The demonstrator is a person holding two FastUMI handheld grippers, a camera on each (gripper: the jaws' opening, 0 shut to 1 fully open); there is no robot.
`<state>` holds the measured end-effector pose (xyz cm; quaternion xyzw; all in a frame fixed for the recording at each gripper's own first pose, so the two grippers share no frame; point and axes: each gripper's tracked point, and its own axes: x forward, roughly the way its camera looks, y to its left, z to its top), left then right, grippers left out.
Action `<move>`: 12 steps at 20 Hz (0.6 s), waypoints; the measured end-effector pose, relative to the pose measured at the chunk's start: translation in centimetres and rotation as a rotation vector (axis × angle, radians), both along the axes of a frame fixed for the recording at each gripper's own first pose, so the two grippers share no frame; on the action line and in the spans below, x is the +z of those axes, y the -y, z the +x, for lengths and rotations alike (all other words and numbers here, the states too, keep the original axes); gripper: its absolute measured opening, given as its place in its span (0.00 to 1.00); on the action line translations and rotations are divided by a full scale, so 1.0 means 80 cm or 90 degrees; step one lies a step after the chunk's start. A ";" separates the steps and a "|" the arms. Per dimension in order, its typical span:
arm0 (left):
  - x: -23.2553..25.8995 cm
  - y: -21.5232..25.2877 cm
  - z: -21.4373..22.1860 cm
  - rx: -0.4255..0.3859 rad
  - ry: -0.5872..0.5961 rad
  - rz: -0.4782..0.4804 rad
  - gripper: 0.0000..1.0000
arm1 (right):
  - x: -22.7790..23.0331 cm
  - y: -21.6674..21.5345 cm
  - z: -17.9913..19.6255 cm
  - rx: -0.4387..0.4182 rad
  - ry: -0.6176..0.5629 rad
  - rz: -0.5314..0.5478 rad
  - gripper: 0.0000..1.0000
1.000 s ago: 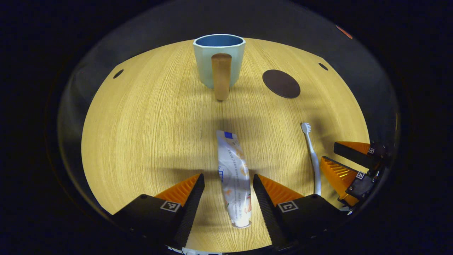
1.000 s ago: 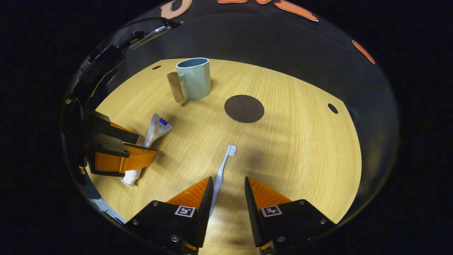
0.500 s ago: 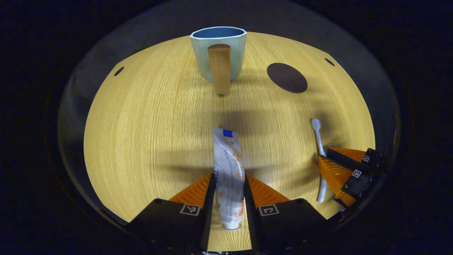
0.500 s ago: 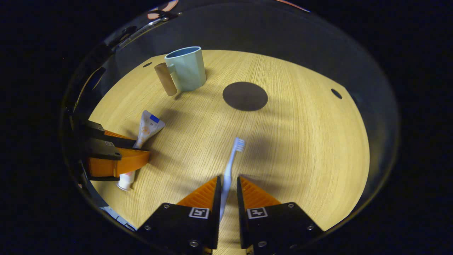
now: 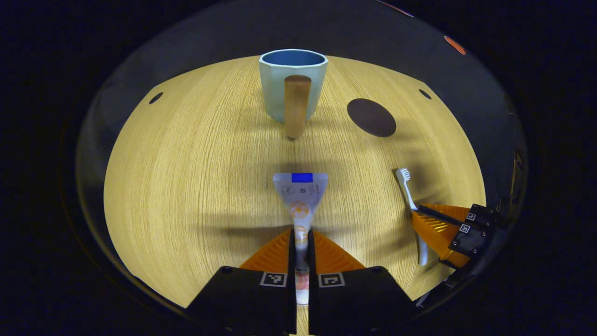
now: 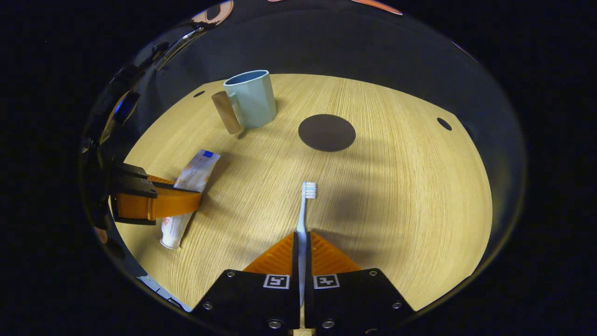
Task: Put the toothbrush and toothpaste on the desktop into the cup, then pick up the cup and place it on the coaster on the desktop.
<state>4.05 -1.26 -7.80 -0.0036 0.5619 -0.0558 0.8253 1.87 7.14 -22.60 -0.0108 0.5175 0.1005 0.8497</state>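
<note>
A: Orange fingers (image 5: pixel 280 245) of the left gripper (image 5: pixel 301 242) have gone from wide apart a second ago to pinched flat on the paste (image 5: pixel 301 198). The tube has turned too: it lay at a slant, and now its crimped end fans out straight ahead, seemingly raised off the desk (image 5: pixel 186 168).

B: Same on the other side. In the right gripper view the right gripper (image 6: pixel 301 242) was open around the brush (image 6: pixel 304 210); now both its fingers (image 6: pixel 326 252) press the handle, and the bristle head points straight forward.

A: Is the brush off the wood?

B: I cannot tell for sure. From the left gripper view its lower handle tip hangs below the clamp, and the head seems tilted up.

A: Farther out, the cup (image 5: pixel 293 84) stands upright with its wooden handle facing the left gripper, mouth open and nothing in it. It hasn't moved.

B: And the coaster (image 6: pixel 327 133) lies bare beside it, a little apart. Also unchanged.

A: So both grasps are just made, I'd say. Next comes carrying each item to the cup.

B: Likely one at a time, since the mouth is narrow. The paste is soft and held near its middle, so it may sag or swing.
</note>
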 end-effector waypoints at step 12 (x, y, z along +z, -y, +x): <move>0.085 -0.020 0.070 -0.005 0.173 0.042 0.10 | 0.077 0.013 0.015 -0.020 0.116 0.047 0.05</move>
